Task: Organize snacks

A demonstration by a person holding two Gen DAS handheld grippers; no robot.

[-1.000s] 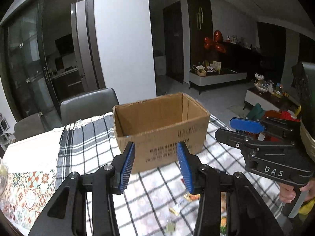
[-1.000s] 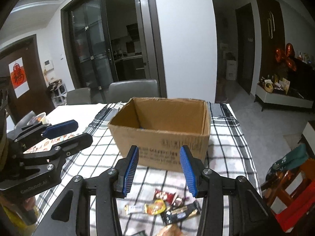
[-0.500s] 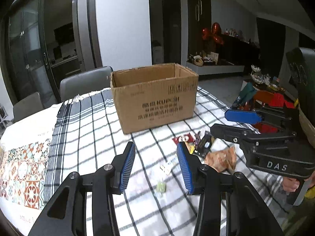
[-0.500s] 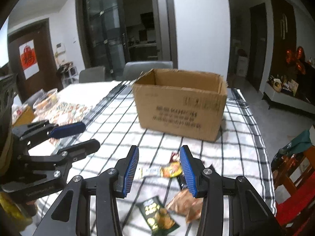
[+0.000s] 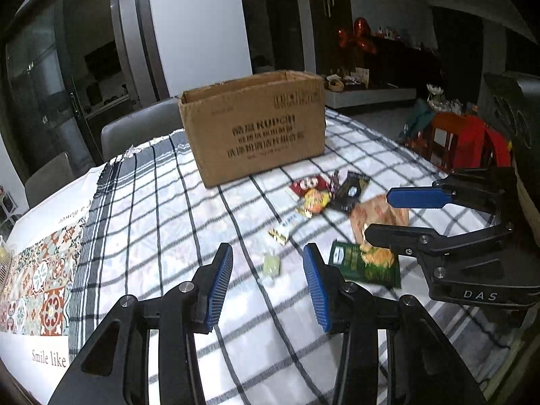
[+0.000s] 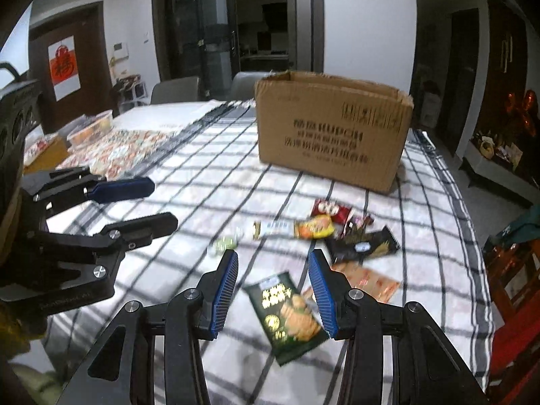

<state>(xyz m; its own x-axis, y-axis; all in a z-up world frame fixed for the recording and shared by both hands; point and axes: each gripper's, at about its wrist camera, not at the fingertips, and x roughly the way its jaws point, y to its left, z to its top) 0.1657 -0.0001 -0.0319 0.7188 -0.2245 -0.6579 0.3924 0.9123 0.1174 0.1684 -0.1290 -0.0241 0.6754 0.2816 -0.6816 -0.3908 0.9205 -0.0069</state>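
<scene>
An open cardboard box (image 5: 256,128) (image 6: 332,131) stands on the checked tablecloth (image 5: 162,222). Several snack packets lie in front of it: a green packet (image 6: 287,314) (image 5: 366,265), an orange packet (image 6: 366,278) (image 5: 379,214), a black packet (image 6: 362,244), a yellow one (image 6: 315,227), a red one (image 6: 330,209) and a small pale green sweet (image 5: 271,265) (image 6: 224,244). My left gripper (image 5: 268,283) is open and empty, just above the sweet. My right gripper (image 6: 273,290) is open and empty over the green packet.
Grey chairs (image 5: 141,128) stand behind the table. A patterned mat (image 5: 37,280) lies at the left, with food containers (image 6: 89,130) beyond it. Red items (image 5: 465,141) sit off the table's right edge.
Both grippers have drawn back from the box and dropped lower toward the snacks. The box looks farther away and the packets now lie between the fingers. Both stayed open.
</scene>
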